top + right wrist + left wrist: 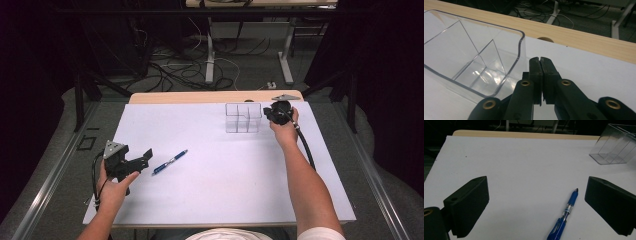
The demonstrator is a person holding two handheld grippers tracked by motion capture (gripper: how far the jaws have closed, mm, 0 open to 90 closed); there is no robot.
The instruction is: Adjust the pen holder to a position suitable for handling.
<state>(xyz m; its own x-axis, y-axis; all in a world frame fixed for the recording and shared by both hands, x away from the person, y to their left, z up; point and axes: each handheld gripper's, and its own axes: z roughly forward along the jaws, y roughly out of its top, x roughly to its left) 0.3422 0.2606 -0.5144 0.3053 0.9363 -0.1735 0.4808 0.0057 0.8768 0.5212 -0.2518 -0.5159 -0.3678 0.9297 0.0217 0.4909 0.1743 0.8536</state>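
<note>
Looking down from the high view, the left gripper point(142, 159) hovers at the table's point(215, 200) eight o'clock, jaws spread, with the blue pen point(169, 162) just beside it toward three o'clock; the right gripper point(276, 113) sits at one o'clock beside the clear divided box point(243, 118). Along the left gripper view, the wide-apart jaws flank the pen point(565, 215), its tip pointing to twelve o'clock. Through the right gripper view, the jaws point(540, 75) press together on nothing, just beside the box's wall point(520, 53).

- likely a lab or test room, though the surroundings are dim
- loose cables point(175, 70) tangled on the floor
- black curtains point(385, 75) around the table point(210, 200)
</note>
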